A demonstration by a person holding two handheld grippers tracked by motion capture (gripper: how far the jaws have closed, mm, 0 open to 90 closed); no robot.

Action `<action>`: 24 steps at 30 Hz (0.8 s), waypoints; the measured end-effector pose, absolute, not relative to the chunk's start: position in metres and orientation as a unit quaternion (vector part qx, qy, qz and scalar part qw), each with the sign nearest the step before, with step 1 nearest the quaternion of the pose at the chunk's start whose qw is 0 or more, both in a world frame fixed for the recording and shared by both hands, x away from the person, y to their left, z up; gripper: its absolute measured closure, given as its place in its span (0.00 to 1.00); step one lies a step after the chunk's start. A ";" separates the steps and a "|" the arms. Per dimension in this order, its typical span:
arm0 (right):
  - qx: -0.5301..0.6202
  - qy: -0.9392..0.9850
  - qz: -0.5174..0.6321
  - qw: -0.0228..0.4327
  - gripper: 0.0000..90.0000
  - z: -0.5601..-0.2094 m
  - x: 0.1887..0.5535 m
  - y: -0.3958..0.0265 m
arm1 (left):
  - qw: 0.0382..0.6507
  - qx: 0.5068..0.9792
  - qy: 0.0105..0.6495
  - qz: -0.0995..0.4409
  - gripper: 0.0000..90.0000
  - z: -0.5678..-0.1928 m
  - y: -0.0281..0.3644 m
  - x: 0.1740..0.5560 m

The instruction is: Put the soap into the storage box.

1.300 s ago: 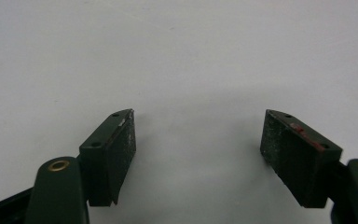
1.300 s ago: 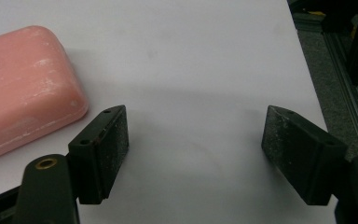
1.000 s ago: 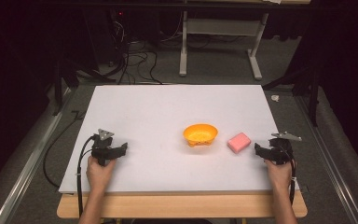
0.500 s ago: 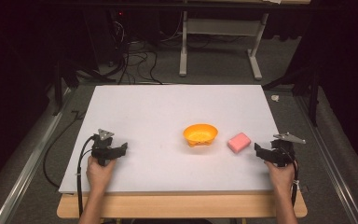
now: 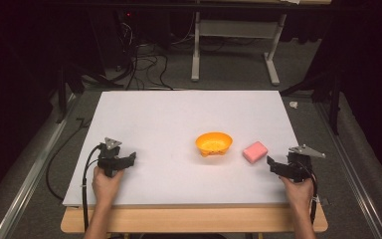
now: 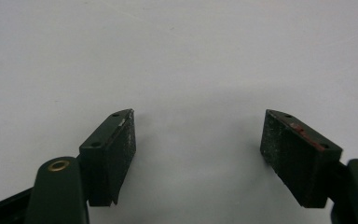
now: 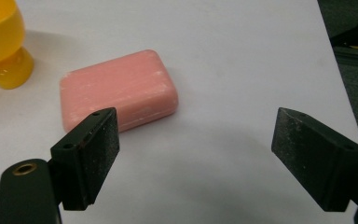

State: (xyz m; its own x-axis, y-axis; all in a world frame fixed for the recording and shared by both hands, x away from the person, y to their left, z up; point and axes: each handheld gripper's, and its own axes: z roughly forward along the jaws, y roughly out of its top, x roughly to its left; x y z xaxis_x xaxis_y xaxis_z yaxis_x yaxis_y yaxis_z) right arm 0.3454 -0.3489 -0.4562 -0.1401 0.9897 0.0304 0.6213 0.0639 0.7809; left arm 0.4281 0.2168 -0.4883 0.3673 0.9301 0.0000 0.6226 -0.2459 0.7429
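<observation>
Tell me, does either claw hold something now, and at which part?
Nothing is held. Both the left claw and the right claw stand open, with the pink soap untouched.

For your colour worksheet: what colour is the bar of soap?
Pink; the bar of soap shows best in the right gripper view.

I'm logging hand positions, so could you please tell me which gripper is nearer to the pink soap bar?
Right. The right gripper sits just beside the pink soap bar, apart from it; the left gripper rests far across the table.
</observation>
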 end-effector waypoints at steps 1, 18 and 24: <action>0.593 0.677 0.338 0.273 0.17 -0.456 0.345 -0.348 | 0.336 0.755 0.514 0.229 0.30 -0.488 0.217 0.428; 0.554 0.695 0.368 0.273 0.16 -0.447 0.349 -0.329 | 0.336 0.755 0.514 0.228 0.30 -0.488 0.217 0.428; 0.547 0.705 0.364 0.268 0.16 -0.444 0.359 -0.323 | 0.336 0.755 0.514 0.228 0.30 -0.488 0.217 0.428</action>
State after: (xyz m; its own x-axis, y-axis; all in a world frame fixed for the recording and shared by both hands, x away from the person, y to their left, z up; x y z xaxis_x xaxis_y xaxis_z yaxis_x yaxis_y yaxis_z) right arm 0.3593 -0.3226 -0.4443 -0.2582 0.9659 0.0199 0.5756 0.1372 0.8061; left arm 0.4282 0.2169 -0.4884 0.3676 0.9300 -0.0011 0.6231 -0.2454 0.7427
